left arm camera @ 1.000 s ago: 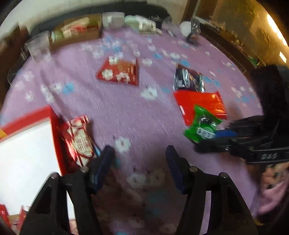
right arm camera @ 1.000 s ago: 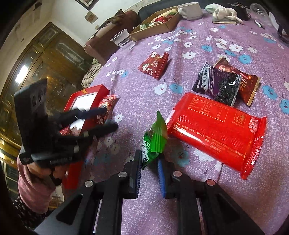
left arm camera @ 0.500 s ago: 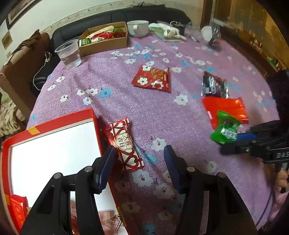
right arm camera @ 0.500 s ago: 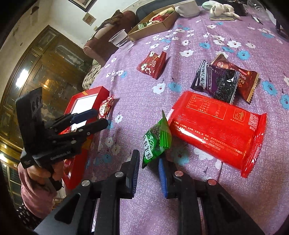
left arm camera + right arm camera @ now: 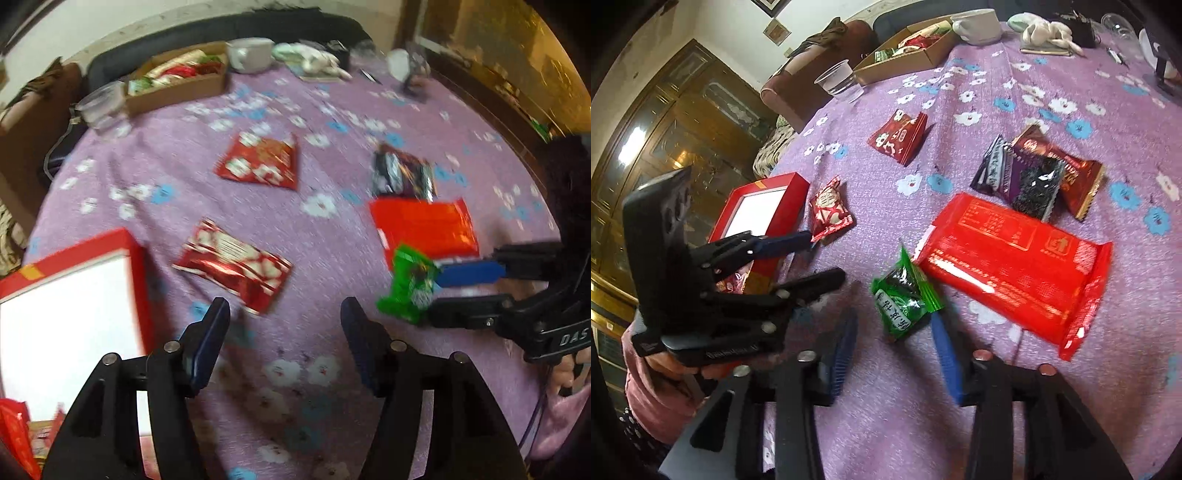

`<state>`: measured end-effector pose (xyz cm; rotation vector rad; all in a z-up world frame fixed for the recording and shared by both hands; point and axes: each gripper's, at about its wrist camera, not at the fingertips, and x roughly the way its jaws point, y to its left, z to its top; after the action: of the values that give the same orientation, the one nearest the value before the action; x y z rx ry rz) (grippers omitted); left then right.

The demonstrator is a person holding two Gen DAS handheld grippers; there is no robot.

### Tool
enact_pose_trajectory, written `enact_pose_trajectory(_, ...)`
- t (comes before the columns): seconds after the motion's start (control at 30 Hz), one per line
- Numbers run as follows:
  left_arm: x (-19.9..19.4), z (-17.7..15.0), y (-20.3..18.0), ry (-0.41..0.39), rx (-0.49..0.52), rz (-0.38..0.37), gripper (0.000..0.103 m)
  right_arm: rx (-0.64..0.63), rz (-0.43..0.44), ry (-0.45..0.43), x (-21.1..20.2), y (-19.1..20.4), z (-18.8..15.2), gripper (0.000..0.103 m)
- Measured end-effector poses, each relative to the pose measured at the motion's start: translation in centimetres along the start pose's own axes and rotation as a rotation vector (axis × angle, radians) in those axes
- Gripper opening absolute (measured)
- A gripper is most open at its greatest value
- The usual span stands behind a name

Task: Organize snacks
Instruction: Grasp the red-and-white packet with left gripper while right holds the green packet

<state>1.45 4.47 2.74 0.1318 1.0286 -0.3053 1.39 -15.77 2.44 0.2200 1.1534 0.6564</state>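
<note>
A small green snack packet (image 5: pixel 905 295) lies between the wide-open fingers of my right gripper (image 5: pixel 897 354), against the edge of a big red packet (image 5: pixel 1015 258). In the left wrist view the green packet (image 5: pixel 410 288) sits at the right gripper's fingertips (image 5: pixel 461 273). My left gripper (image 5: pixel 284 332) is open and empty, just short of a red-and-white packet (image 5: pixel 232 262) beside the red box (image 5: pixel 136 273) with a white inside. That packet (image 5: pixel 829 210) and the box (image 5: pixel 768 218) also show in the right wrist view, with the left gripper (image 5: pixel 812 258) next to them.
A red flowered packet (image 5: pixel 262 164), a dark purple packet (image 5: pixel 1019 177) and a brown-red packet (image 5: pixel 1067 170) lie on the purple flowered tablecloth (image 5: pixel 295 229). At the far edge stand a cardboard tray of snacks (image 5: pixel 177 81), a plastic cup (image 5: pixel 101 107) and a white mug (image 5: pixel 251 53).
My right gripper has opened and let go of the green packet, which now lies on the cloth. My left gripper has swung so the red-and-white packet sits ahead of it.
</note>
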Motion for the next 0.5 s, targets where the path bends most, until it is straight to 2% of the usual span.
enact_pose_trajectory(0.13, -0.1, 1.4, 2.0, 0.01, -0.132, 0.012, 0.062, 0.002, -0.012, -0.015, 0.0, 0.0, 0.0, 0.053)
enact_pose_trajectory(0.33, 2.4, 2.0, 2.5, 0.08, -0.306, 0.034, 0.062, -0.075, -0.108, -0.055, 0.6, 1.6, -0.2, 0.05)
enact_pose_trajectory(0.37, 2.4, 2.1, 2.2, 0.064, -0.309, 0.05, 0.062, -0.091, -0.125, -0.06, 0.7, 1.9, -0.2, 0.049)
enact_pose_trajectory(0.43, 2.8, 2.5, 1.7, 0.06, -0.309, 0.061, 0.062, -0.12, -0.172, -0.073, 1.0, 2.3, -0.3, 0.037)
enact_pose_trajectory(0.47, 2.7, 2.6, 1.5, 0.054, -0.305, 0.064, 0.06, -0.128, -0.186, -0.078, 1.1, 2.4, -0.3, 0.036)
enact_pose_trajectory(0.5, 3.0, 2.9, 1.2, 0.05, -0.292, 0.068, 0.052, -0.132, -0.194, -0.081, 1.1, 2.5, -0.4, 0.035)
